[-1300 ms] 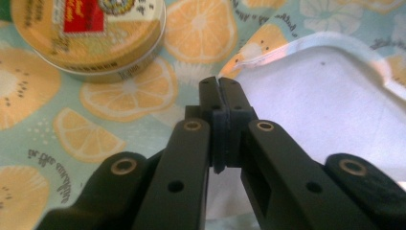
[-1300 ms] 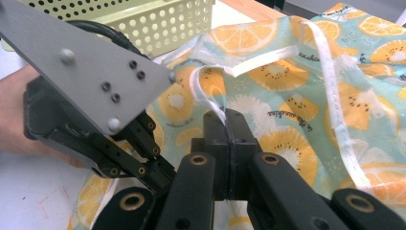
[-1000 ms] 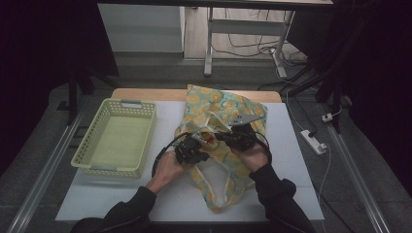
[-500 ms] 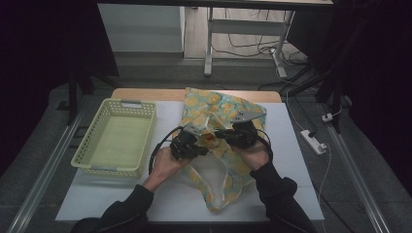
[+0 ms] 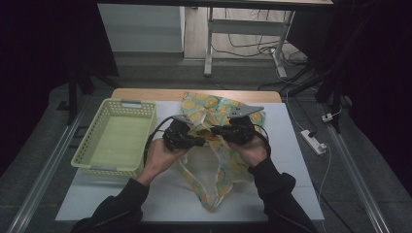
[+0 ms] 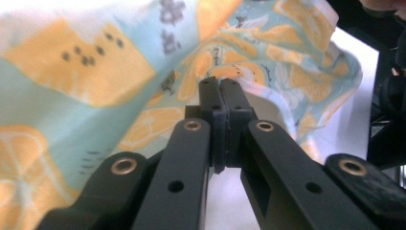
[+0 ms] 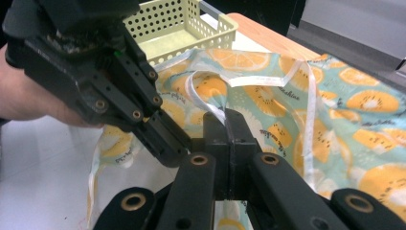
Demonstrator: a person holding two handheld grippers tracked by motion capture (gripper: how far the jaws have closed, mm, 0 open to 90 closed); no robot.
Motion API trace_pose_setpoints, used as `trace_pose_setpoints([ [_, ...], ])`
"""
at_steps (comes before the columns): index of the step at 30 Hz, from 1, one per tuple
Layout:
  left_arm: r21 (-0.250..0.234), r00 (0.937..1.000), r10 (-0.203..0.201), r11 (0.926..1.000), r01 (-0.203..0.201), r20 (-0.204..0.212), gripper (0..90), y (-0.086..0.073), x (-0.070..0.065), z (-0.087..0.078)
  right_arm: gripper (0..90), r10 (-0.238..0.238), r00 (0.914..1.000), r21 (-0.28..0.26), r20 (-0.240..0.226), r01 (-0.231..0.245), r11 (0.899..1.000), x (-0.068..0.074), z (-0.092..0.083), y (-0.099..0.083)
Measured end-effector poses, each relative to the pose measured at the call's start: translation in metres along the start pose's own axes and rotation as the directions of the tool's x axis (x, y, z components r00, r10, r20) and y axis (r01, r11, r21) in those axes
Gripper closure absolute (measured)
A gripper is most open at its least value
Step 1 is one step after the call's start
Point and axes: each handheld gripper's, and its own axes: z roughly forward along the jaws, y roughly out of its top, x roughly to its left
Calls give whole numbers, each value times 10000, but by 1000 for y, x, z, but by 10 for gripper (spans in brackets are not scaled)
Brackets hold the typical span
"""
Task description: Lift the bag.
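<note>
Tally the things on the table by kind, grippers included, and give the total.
Patterned cloth: 1
Yellow-green basket: 1
Handheld grippers: 2, left gripper and right gripper, both shut on the cloth
Total: 4

Two hands hold two grippers close together above the table.

The left gripper [image 5: 200, 141] is in the left hand [image 5: 163, 154], and the right gripper [image 5: 216, 130] is in the right hand [image 5: 251, 149]. Both arms in dark sleeves come up from the bottom edge. The grippers point toward each other, tips almost meeting. Each gripper has its two black jaws pressed tight together, and each pinches a bit of the cloth [image 5: 218, 170]. A black cable loops from each gripper.
</note>
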Motion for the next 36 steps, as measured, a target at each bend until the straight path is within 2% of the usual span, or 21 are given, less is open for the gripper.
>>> trace_pose_setpoints([
  [5, -131, 10000, 89, 9999, -89, -33, 897, 12, 0, -14, 900, -272, 9996, 31, 75, 272, 9996, 2, -3, 11],
  [14, -479, 9997, 182, 9987, -174, 173, 897, 37, 0, -33, 900, -260, 9996, -160, -83, 259, 9995, 1, -12, 25],
  [25, -922, 9996, 33, 9957, -6, 292, 897, 57, 4, -52, 900, -282, 9995, -281, -115, 279, 9992, -3, -21, 41],
  [29, -1187, 9997, 36, 9929, -4, 260, 897, 67, 3, -61, 900, -316, 9995, -369, -40, 314, 9988, -5, -26, 52],
  [36, -1367, 9997, 252, 9903, -243, 48, 898, 85, -1, -74, 900, -480, 9988, -406, 64, 482, 9980, -7, -35, 69],
])
